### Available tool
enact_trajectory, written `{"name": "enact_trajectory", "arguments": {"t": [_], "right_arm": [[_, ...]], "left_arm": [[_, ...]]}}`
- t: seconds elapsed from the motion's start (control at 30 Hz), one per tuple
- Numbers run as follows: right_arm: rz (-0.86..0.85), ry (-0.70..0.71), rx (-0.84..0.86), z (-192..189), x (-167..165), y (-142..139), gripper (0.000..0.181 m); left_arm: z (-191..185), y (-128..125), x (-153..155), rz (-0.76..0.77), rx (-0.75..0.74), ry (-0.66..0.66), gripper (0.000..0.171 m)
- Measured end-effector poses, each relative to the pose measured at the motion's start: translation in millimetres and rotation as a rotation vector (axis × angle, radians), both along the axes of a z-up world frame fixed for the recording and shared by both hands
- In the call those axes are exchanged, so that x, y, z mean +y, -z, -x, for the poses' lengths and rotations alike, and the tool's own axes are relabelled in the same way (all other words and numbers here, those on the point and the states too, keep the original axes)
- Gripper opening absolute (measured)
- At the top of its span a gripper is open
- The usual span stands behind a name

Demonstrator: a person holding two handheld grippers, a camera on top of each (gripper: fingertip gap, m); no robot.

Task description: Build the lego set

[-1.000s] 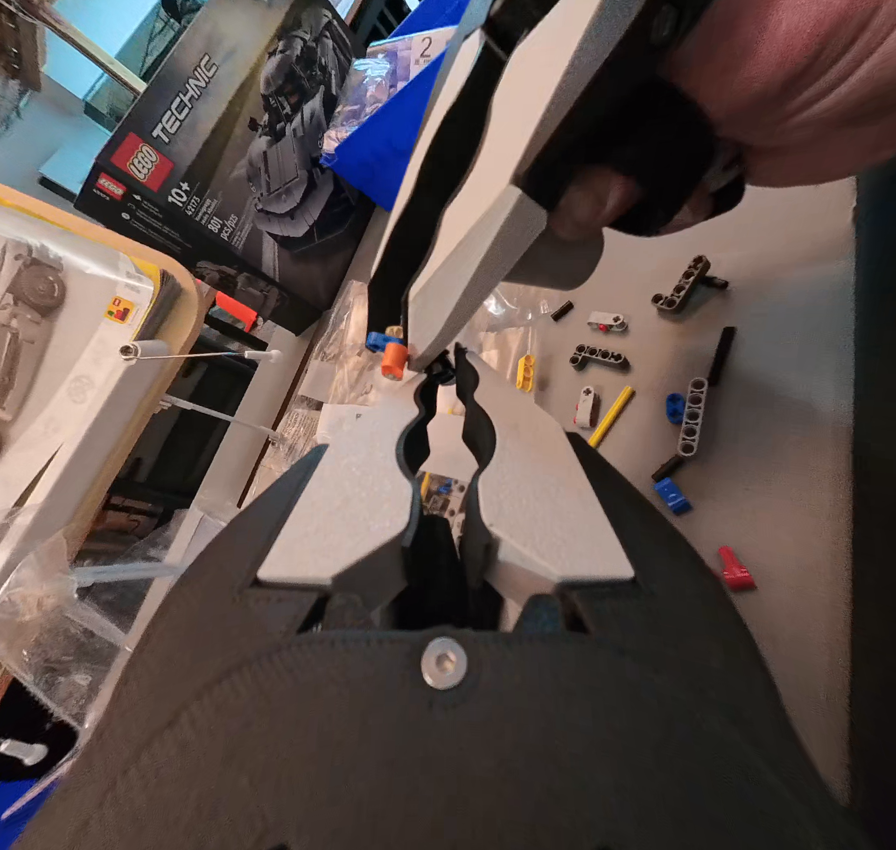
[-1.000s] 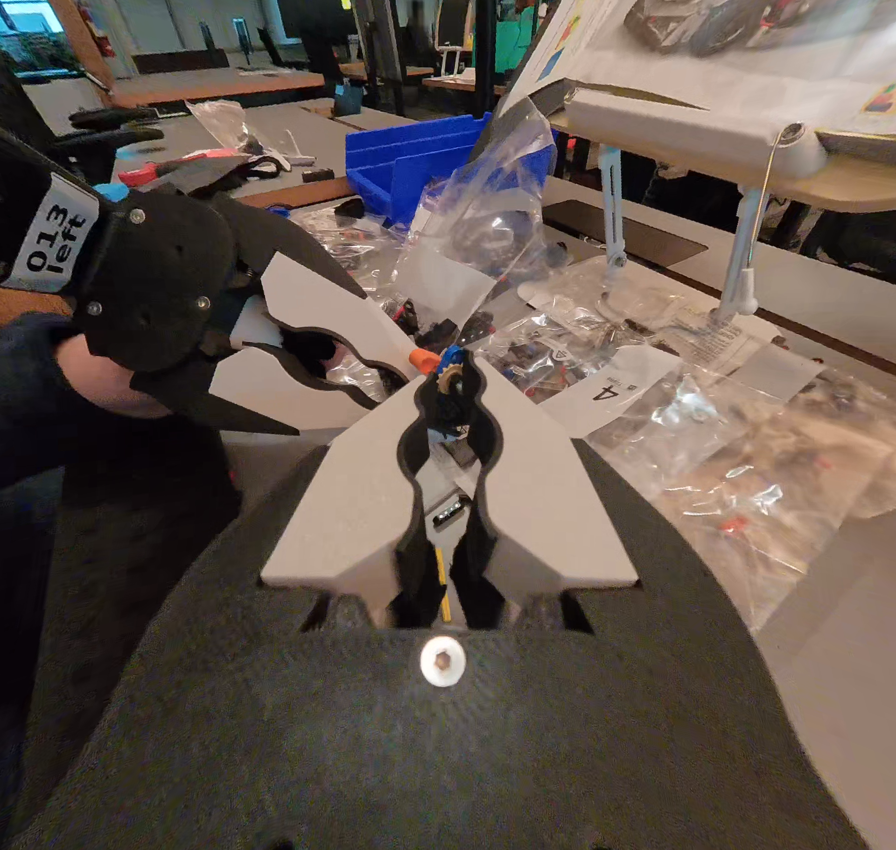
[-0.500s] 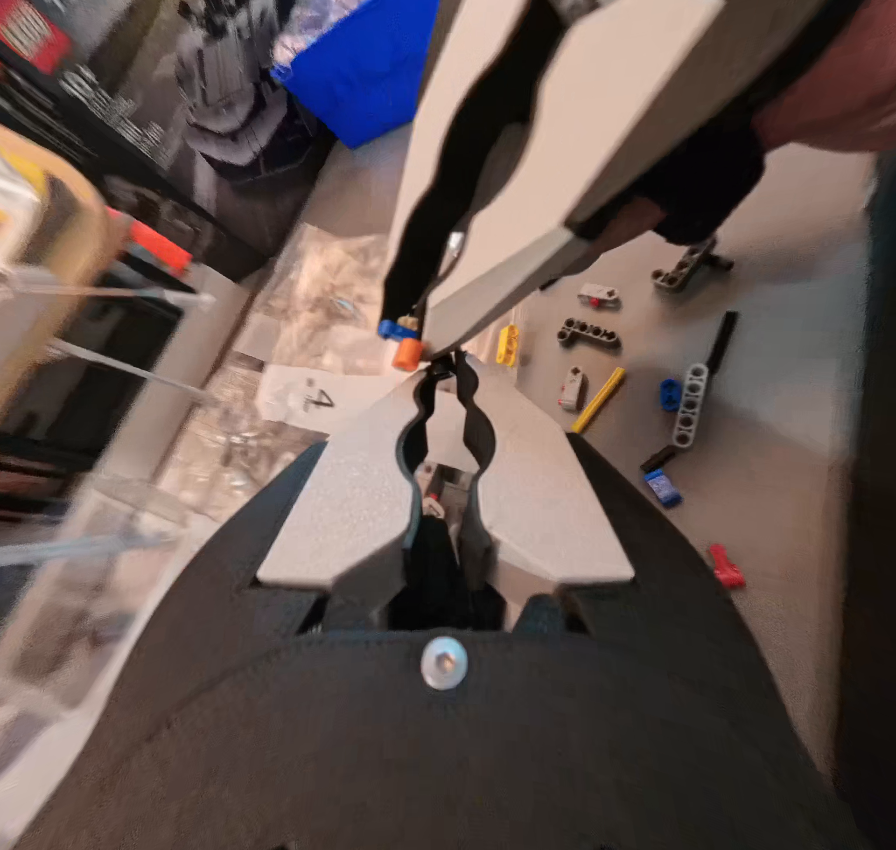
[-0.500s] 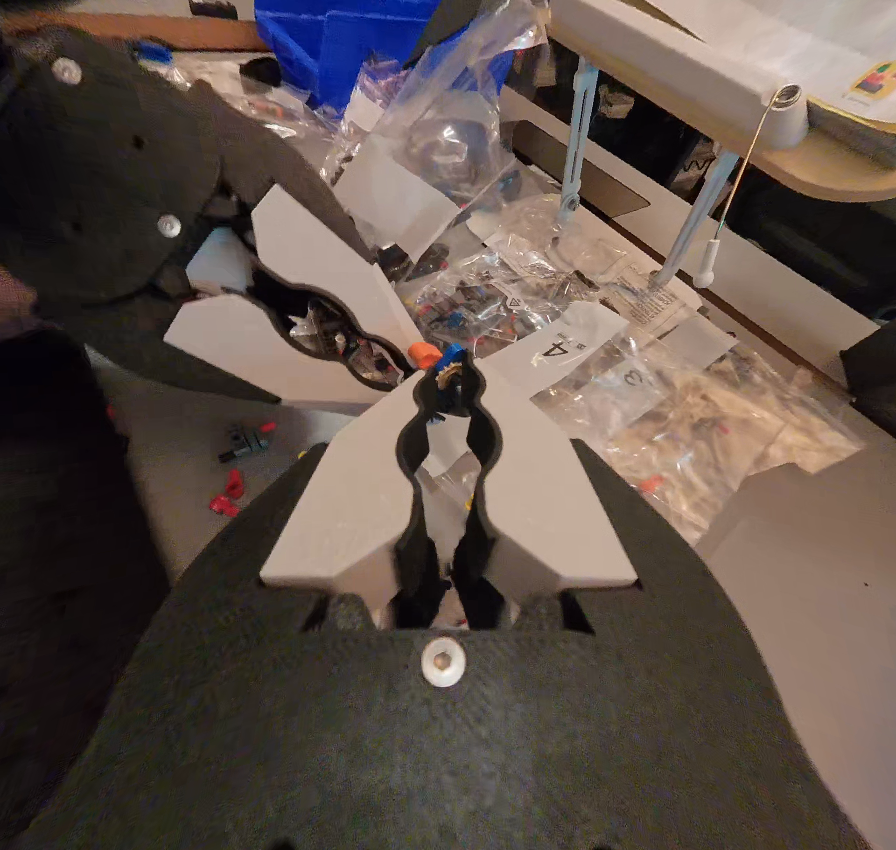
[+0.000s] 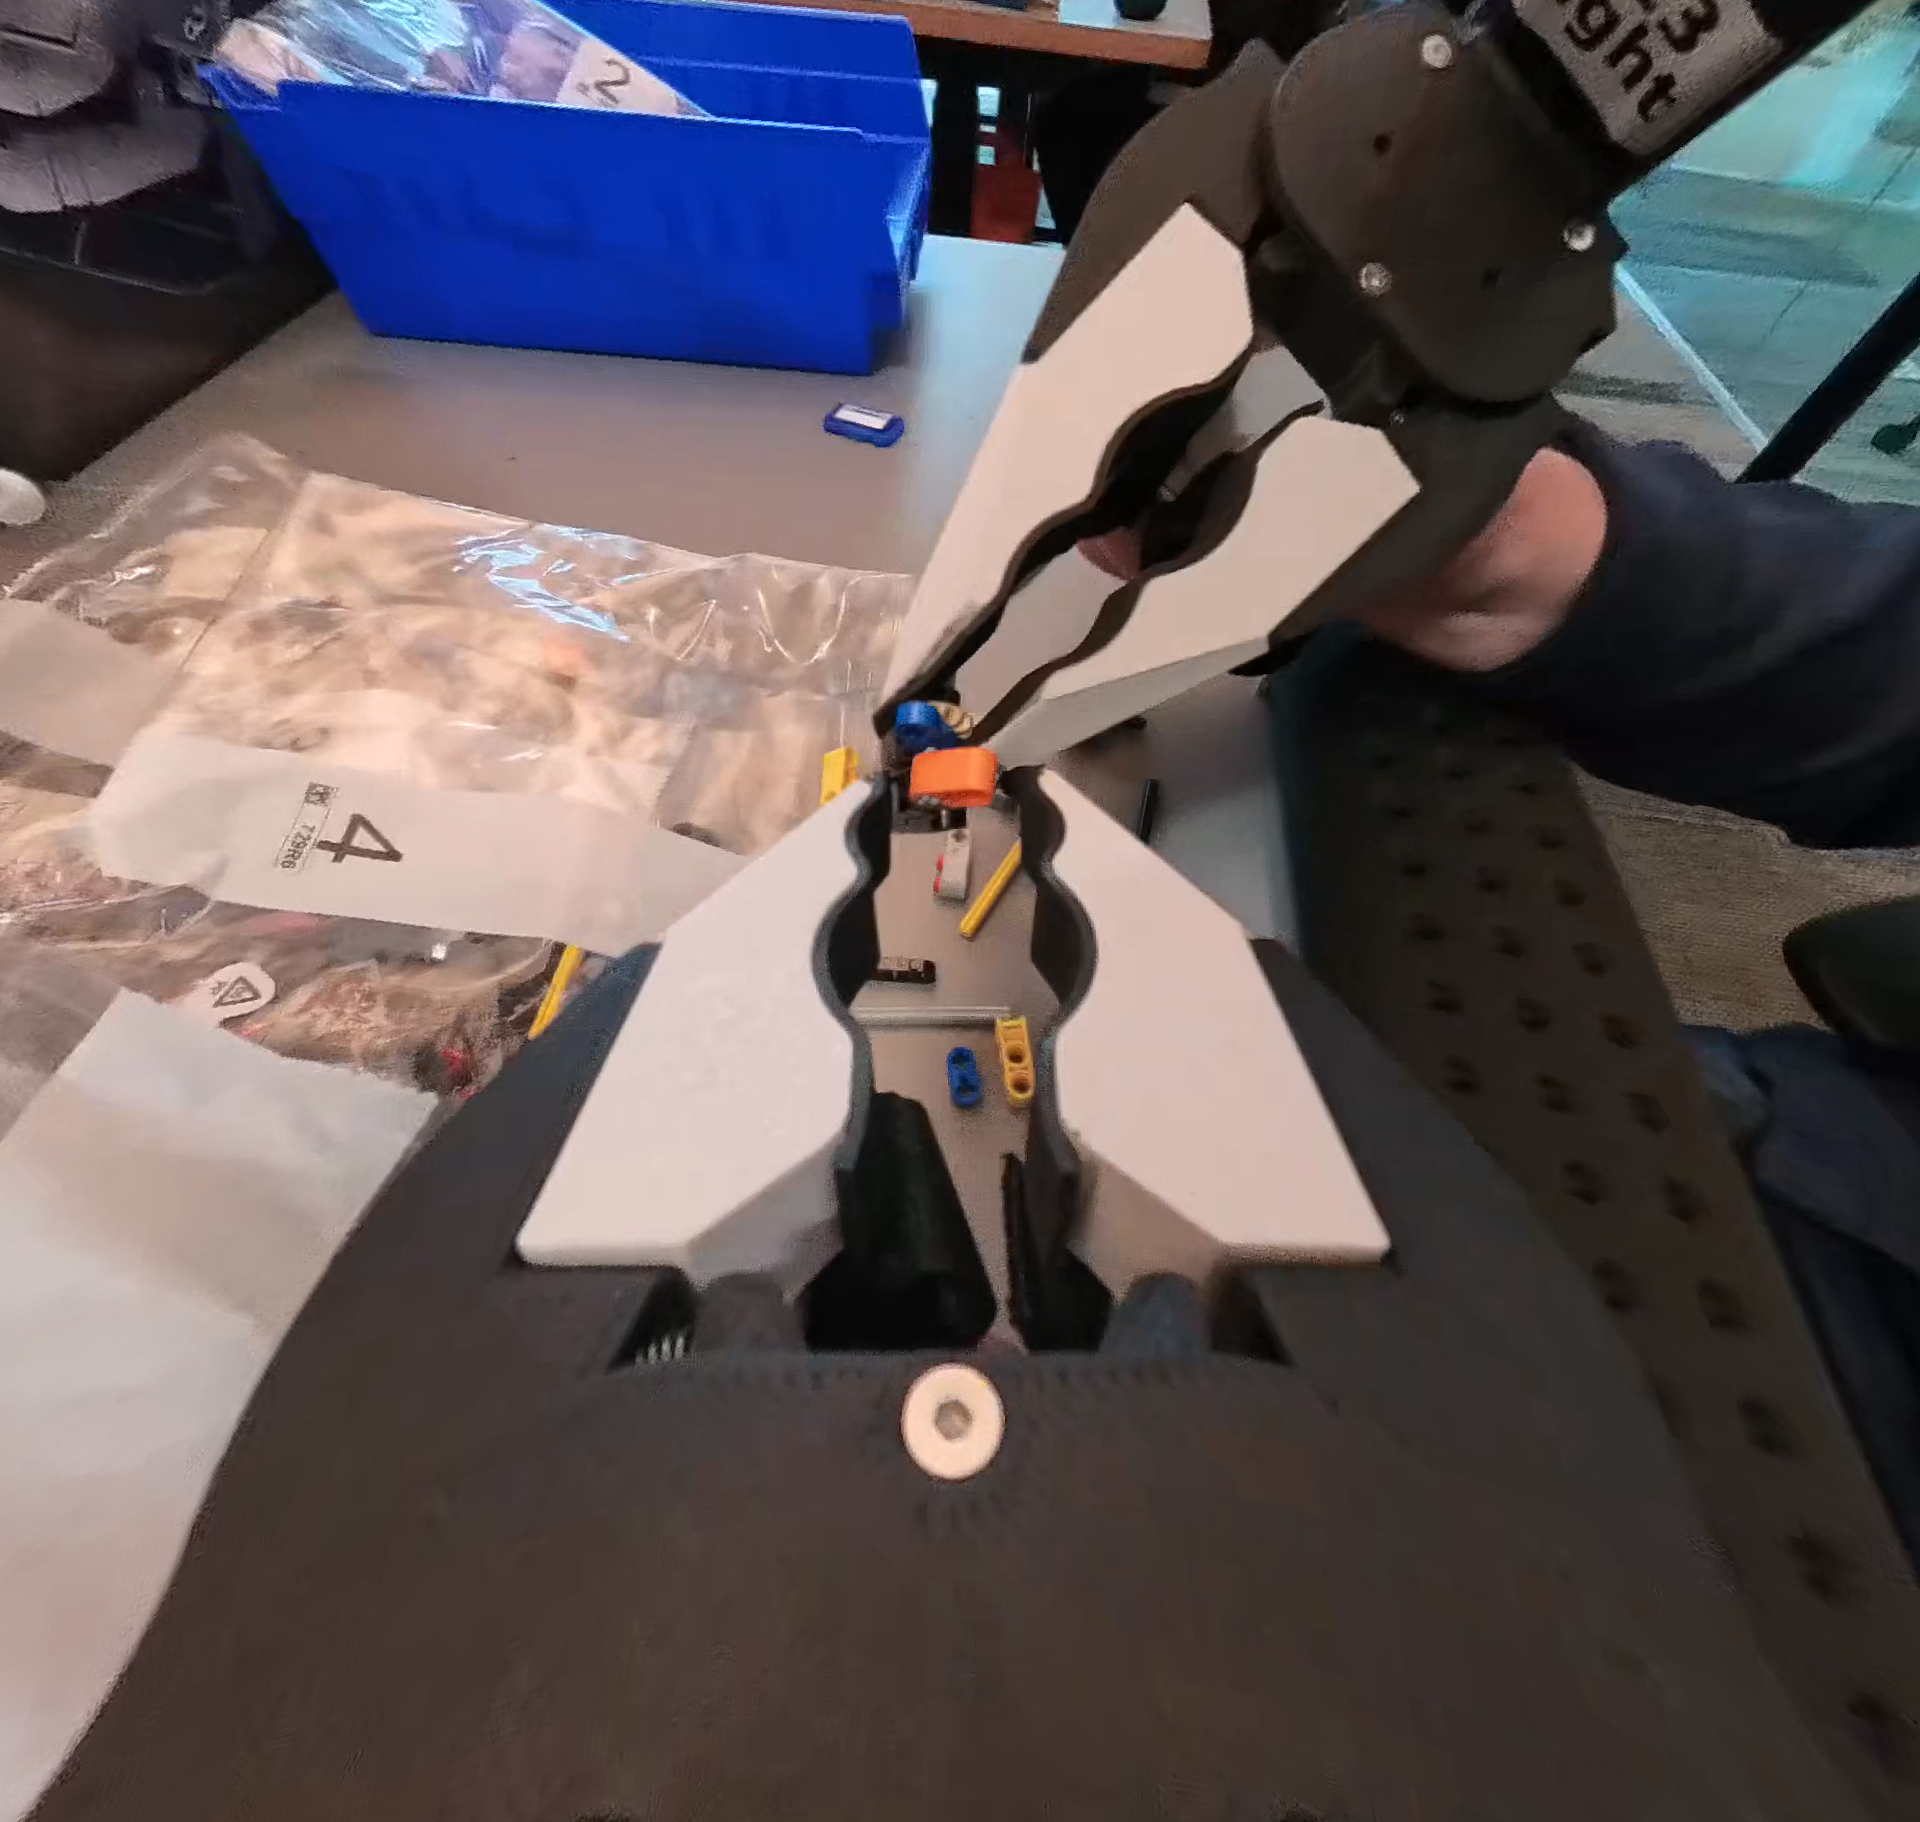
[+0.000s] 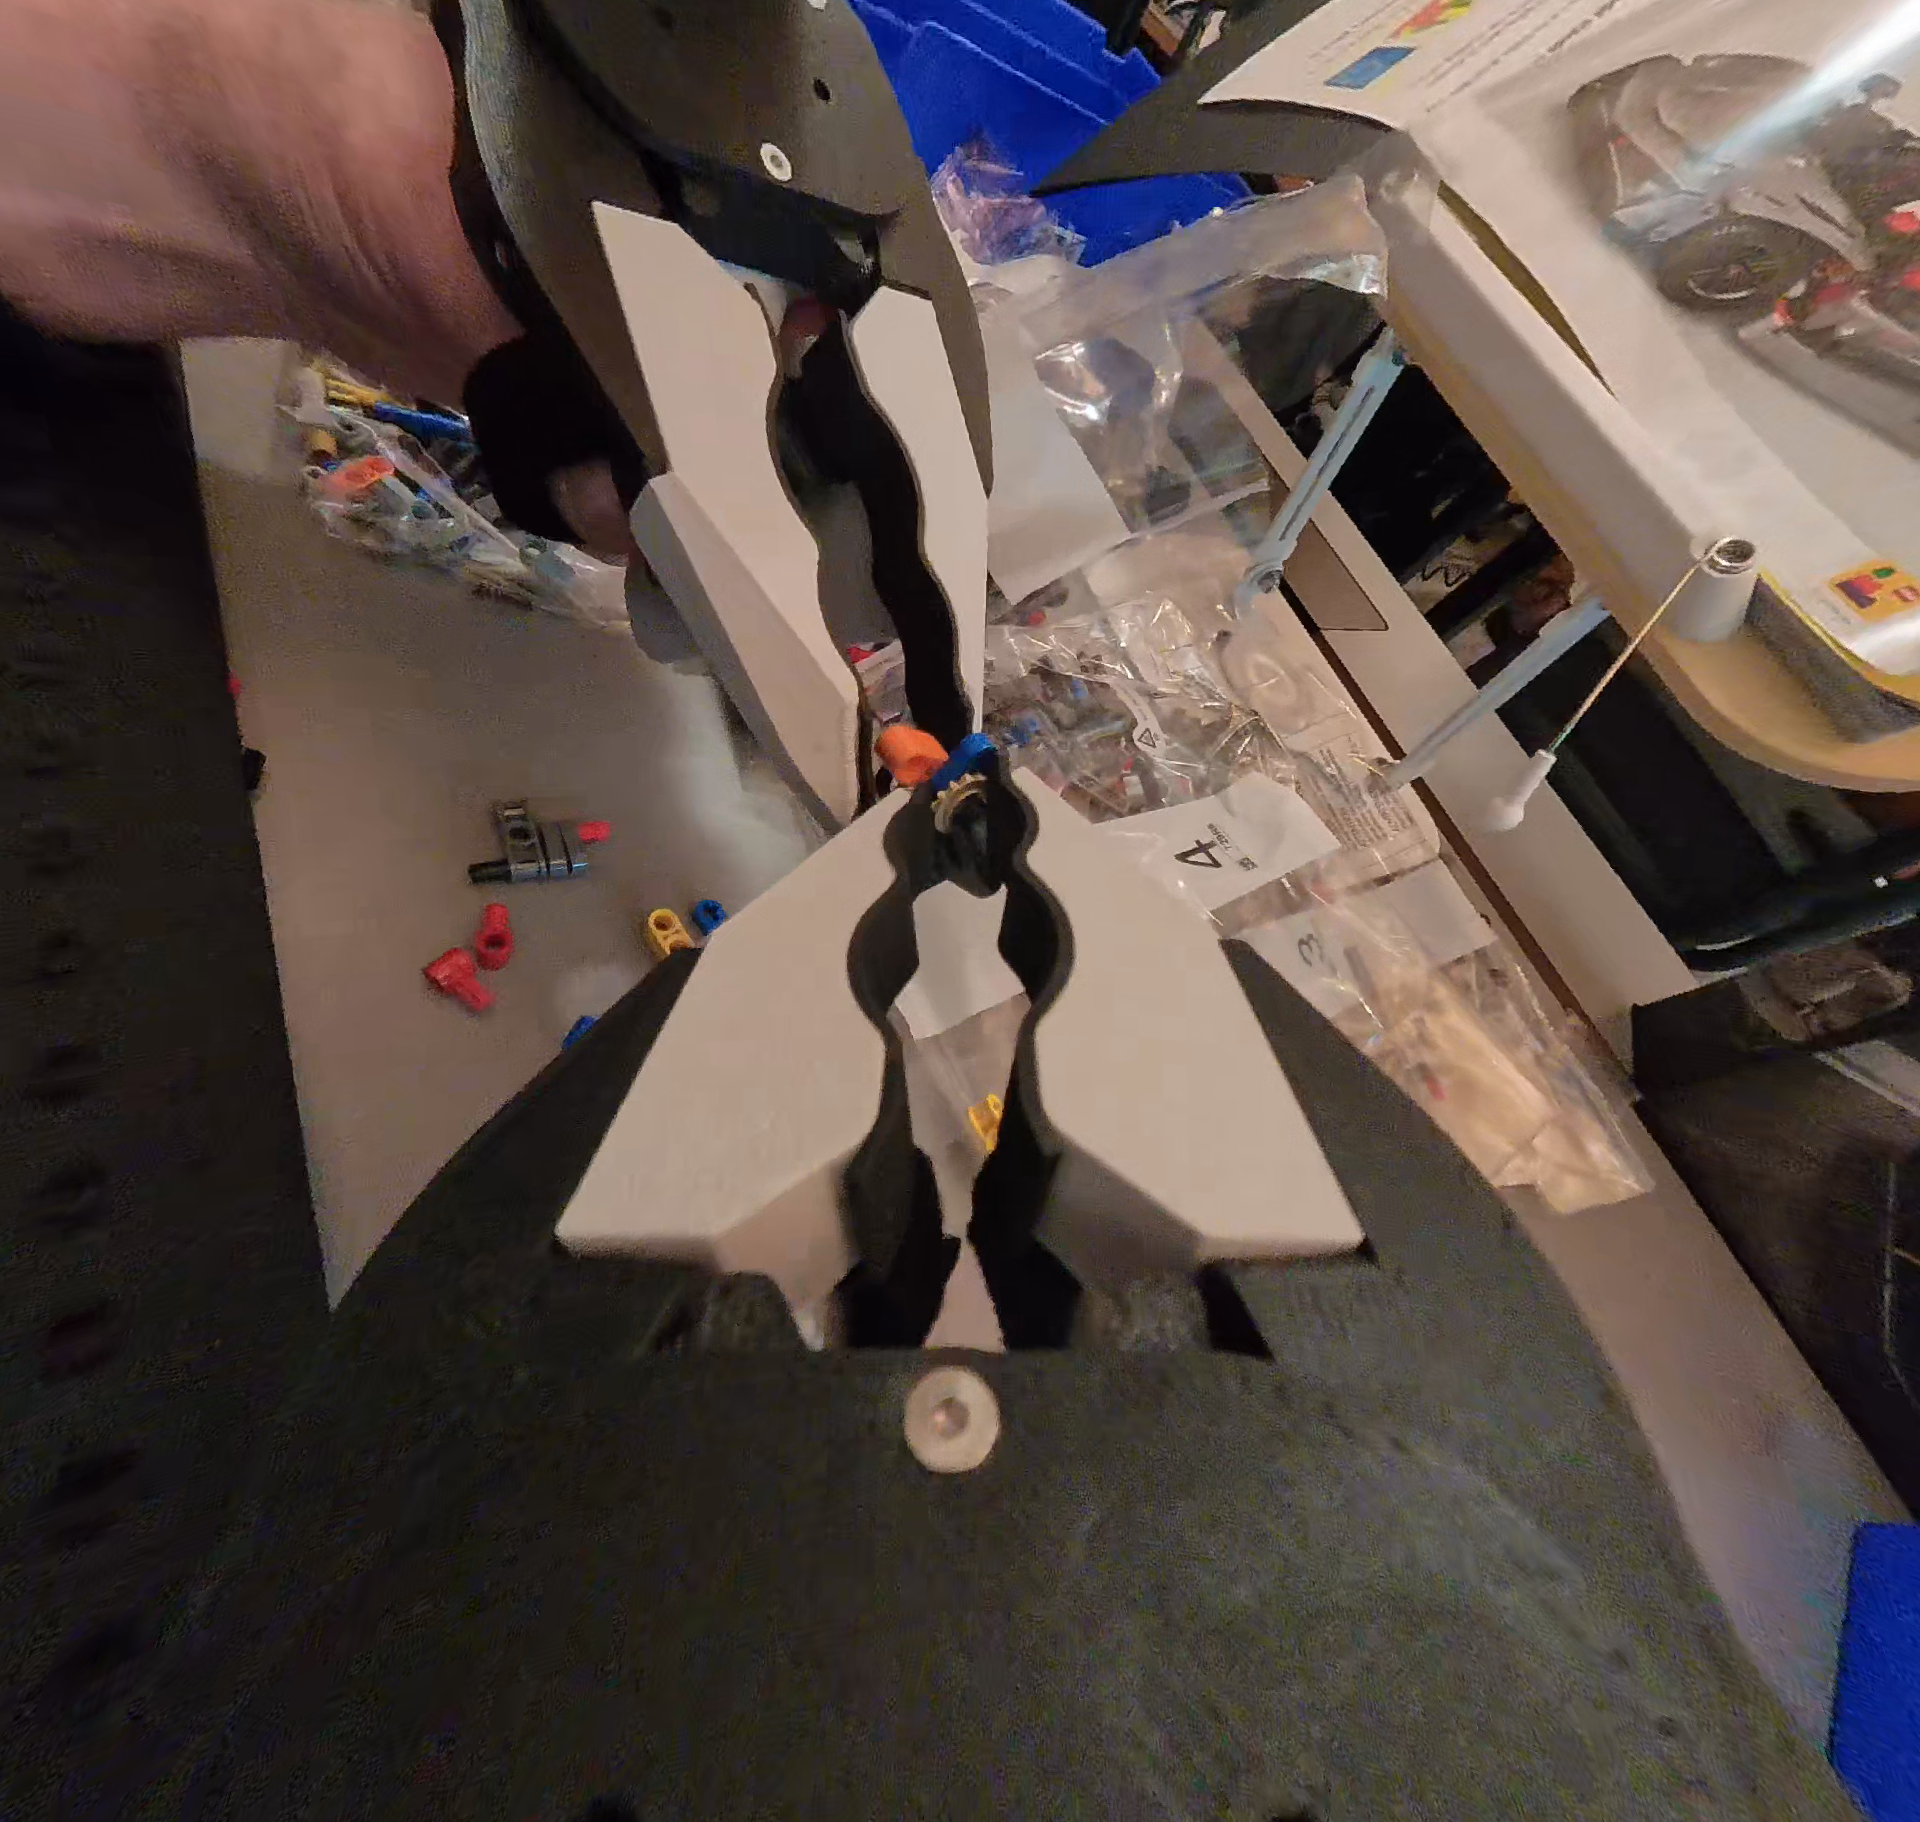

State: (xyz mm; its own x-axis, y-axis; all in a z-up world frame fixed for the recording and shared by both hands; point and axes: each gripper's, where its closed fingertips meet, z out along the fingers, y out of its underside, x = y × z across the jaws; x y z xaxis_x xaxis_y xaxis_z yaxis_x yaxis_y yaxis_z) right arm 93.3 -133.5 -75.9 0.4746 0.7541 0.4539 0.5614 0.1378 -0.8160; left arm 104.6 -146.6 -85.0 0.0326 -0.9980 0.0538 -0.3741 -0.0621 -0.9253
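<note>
Up front, orange piece (image 5: 953, 777) meets left tool (image 5: 951, 796) tips

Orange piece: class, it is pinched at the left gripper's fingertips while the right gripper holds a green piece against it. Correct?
Not quite. The orange piece is at the left gripper tips, but the right gripper holds a blue piece, not green; the left wrist view shows it.

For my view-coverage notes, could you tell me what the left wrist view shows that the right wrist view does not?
Only the left wrist view: the whole front of the blue bin and a yellow stick on the table.
Only the right wrist view: the instruction booklet on its stand and two red pieces.
Both: the left gripper and right gripper meeting at the orange piece and blue piece, plus parts bags.
</note>
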Motion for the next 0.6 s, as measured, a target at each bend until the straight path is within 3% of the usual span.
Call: {"name": "enact_trajectory", "arguments": {"t": [0.2, 0.4, 0.53, 0.6], "right_arm": [[-0.050, -0.085, -0.012, 8, -13, -5, 0.007], [-0.059, -0.090, -0.019, 4, -15, -7, 0.008], [-0.060, -0.089, -0.028, 1, -15, -6, 0.008], [-0.053, -0.066, -0.045, -2, -13, -2, 0.007]], "left_arm": [[1, -7, -14, 0.084, -0.050, 0.085, 0.032], [2, -7, -13, 0.002, -0.041, 0.077, 0.019], [1, -7, -13, 0.029, -0.049, 0.074, 0.021], [3, -20, -10, 0.073, -0.124, 0.061, 0.022]]}}
